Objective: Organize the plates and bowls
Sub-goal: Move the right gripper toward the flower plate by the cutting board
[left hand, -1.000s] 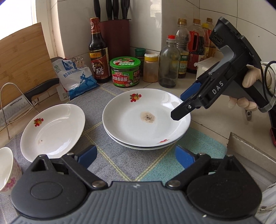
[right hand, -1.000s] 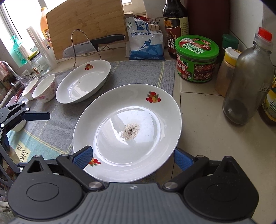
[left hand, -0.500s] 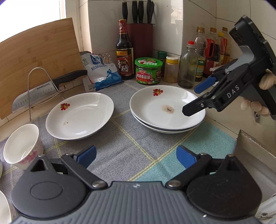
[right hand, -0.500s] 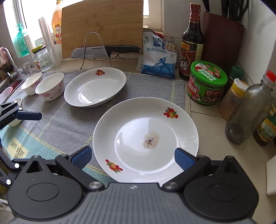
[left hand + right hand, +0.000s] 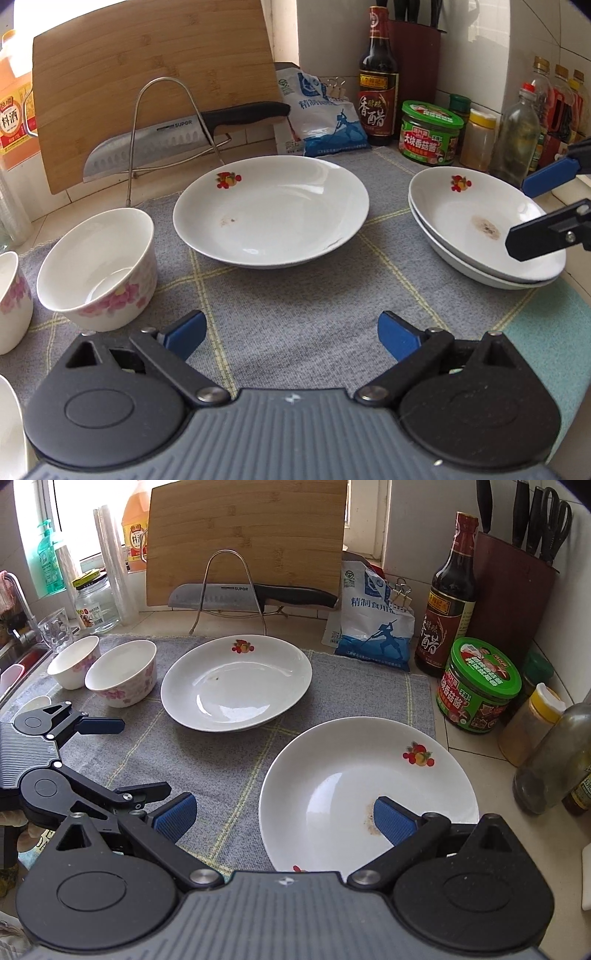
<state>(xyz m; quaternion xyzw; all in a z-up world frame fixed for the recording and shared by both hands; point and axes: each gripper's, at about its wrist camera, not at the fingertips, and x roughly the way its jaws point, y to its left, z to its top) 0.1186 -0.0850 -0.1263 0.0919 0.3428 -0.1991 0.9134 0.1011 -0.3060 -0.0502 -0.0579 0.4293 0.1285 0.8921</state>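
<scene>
A single white plate (image 5: 271, 208) (image 5: 236, 681) with a fruit print lies on the grey mat. To its right is a stack of two like plates (image 5: 476, 229) (image 5: 365, 794), the top one stained. Two floral bowls (image 5: 98, 267) (image 5: 123, 672) stand at the left. My left gripper (image 5: 291, 334) is open and empty, above the mat in front of the single plate; it also shows in the right wrist view (image 5: 131, 755). My right gripper (image 5: 284, 818) is open and empty, its right finger over the stack; it shows at the right edge of the left wrist view (image 5: 546, 210).
A wire rack (image 5: 229, 590) holds a knife (image 5: 184, 134) in front of a bamboo board (image 5: 243, 539). A salt bag (image 5: 373, 624), vinegar bottle (image 5: 448, 598), green jar (image 5: 478, 685), other bottles and a knife block (image 5: 513, 587) crowd the back right. A glass and jar stand far left.
Both grippers have drawn back and turned left. The single plate and the bowls now sit more central in both views. Nothing was picked up or shifted.
</scene>
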